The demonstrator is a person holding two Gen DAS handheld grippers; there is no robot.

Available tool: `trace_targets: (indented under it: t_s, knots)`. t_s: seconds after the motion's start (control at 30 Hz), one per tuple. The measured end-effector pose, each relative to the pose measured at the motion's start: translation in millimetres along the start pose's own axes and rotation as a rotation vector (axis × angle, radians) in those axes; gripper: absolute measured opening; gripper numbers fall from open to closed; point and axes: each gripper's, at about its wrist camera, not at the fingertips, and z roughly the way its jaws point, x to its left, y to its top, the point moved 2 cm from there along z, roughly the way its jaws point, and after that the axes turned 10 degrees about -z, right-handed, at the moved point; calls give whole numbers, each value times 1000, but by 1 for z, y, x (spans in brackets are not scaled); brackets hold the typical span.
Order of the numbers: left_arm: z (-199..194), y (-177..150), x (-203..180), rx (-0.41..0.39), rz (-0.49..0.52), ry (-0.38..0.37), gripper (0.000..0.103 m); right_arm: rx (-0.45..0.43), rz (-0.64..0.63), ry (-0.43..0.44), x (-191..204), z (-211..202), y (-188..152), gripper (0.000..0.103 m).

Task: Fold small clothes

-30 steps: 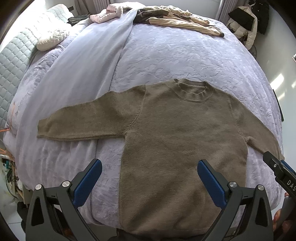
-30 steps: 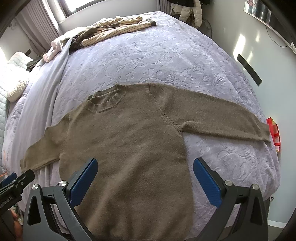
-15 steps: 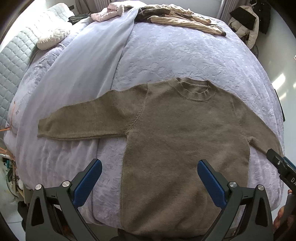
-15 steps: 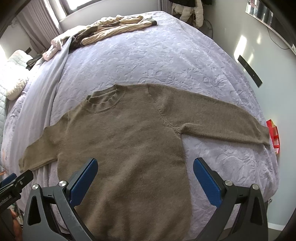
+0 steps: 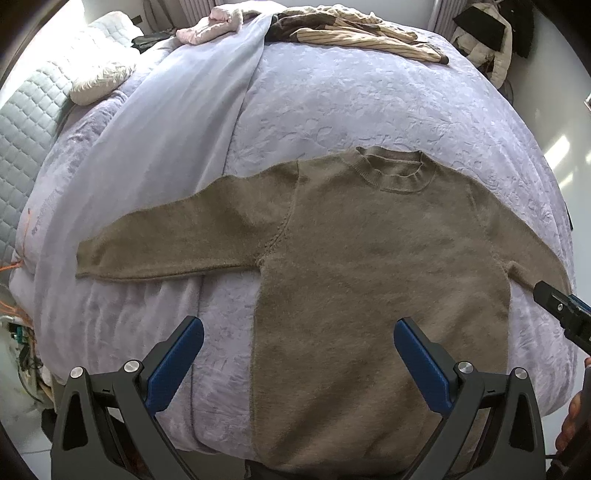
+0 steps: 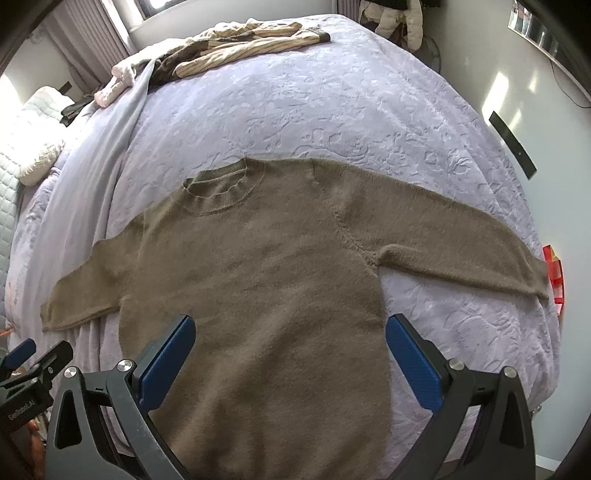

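An olive-brown knit sweater [image 5: 369,266] lies flat and face up on the lavender bedspread [image 5: 351,99], both sleeves spread out sideways, its collar pointing away from me. It fills the middle of the right wrist view [image 6: 258,280] too. My left gripper [image 5: 298,334] is open and empty above the sweater's lower left part. My right gripper [image 6: 290,332] is open and empty above the lower body of the sweater. Each gripper shows at the edge of the other's view.
Striped and pink clothes [image 5: 354,33] are piled at the far end of the bed. A pale blue sheet [image 5: 177,122] runs along the left side with a white pillow [image 5: 99,81]. Jackets [image 5: 487,40] hang at the far right. A red object [image 6: 554,273] sits past the bed's right edge.
Both cameras have shifted slightly; the sweater sits a little differently in the views. The sweater itself has not moved and both grippers stay open.
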Motion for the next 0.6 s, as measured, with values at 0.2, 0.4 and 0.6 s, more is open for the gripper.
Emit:
trace_targets:
  t_s: [0.2, 0.4, 0.6]
  knots:
    - [10, -1, 9, 25, -16, 8, 103, 18, -43, -13, 10, 5, 0, 103]
    - [13, 0, 18, 29, -45, -4, 103, 19, -66, -6, 22, 7, 3, 103]
    - [24, 1, 29, 52, -84, -61, 103, 9, -78, 20, 33, 9, 5, 103]
